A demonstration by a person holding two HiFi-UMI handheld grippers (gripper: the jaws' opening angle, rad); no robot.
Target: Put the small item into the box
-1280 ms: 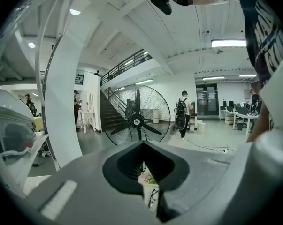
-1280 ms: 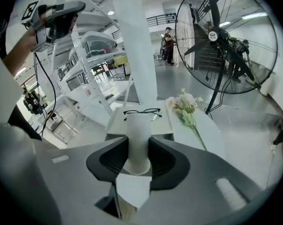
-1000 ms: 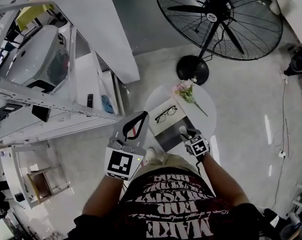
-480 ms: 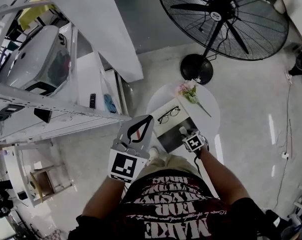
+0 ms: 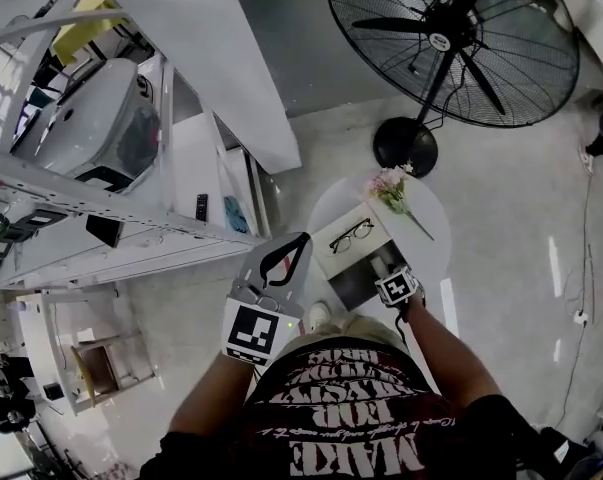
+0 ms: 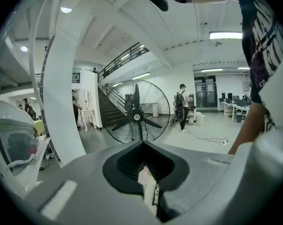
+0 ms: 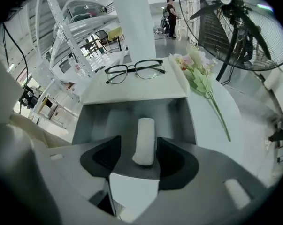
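The box (image 7: 186, 121) is left open at the top, so its grey inside can be entered from straight above. The middle of its floor is taken up by the small item (image 7: 145, 139), and bare strips are left on either side of it along the walls. The far edge is closed off by a white lid (image 7: 132, 90), on which glasses (image 7: 134, 71) are laid. To the right, the table (image 7: 237, 114) is crossed by a flower sprig (image 7: 197, 69). Beyond the table, passage is blocked by a standing fan (image 5: 441, 38). The left side is blocked by a shelf rack (image 5: 111, 208), while open floor (image 5: 511, 228) is left on the right.
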